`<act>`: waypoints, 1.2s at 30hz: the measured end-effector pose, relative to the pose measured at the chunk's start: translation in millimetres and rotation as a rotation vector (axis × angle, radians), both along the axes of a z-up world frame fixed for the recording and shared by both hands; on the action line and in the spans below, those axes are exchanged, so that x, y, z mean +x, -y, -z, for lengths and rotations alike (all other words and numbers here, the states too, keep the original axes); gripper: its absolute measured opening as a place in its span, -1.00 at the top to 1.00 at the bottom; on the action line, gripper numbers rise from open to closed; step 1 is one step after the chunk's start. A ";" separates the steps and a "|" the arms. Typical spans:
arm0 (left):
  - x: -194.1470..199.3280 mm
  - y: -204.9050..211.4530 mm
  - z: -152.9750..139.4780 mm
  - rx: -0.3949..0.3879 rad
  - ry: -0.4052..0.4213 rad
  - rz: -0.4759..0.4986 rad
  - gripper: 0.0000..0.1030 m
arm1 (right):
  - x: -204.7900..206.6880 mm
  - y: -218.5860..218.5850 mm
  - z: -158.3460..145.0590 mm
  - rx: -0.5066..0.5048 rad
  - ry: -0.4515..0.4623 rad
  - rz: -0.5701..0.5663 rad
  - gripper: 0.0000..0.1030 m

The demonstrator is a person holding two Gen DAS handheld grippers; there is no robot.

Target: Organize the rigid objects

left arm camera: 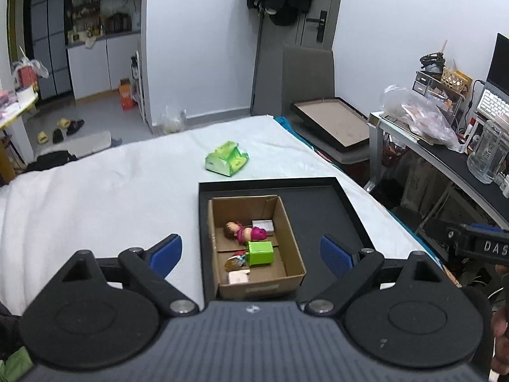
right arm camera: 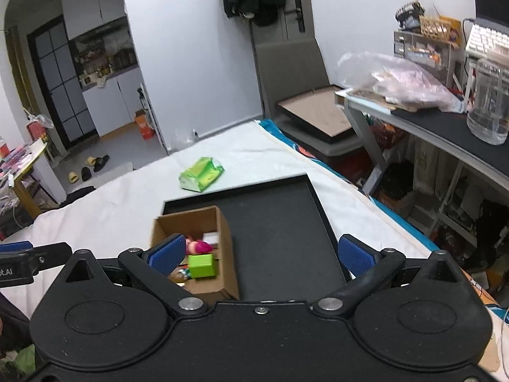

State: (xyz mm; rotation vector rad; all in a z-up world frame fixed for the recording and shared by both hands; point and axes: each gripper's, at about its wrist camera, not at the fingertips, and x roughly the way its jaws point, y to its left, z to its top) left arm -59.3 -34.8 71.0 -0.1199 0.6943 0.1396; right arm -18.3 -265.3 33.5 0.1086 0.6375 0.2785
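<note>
Your left gripper and right gripper hung with fingers apart, empty. The green pack lay on the bed beyond the box, ahead, nearer your left.

In the right wrist view the cardboard box is motion-blurred, and a blue finger hides part of its contents. The small brownish item beside the green block is unidentifiable. The frame edge crops the right gripper.
</note>
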 end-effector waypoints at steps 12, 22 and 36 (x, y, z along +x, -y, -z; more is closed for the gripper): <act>-28.2 -18.3 -4.5 -0.001 0.042 0.002 -0.80 | -25.7 -16.2 -10.1 0.003 0.058 0.005 -1.00; -37.6 -26.3 0.3 0.002 0.055 0.011 -0.81 | -36.1 -28.1 -7.6 -0.019 0.068 0.024 -1.00; -40.4 -31.9 0.3 0.002 0.044 0.003 -0.81 | -38.7 -33.4 -8.7 -0.018 0.067 0.011 -1.00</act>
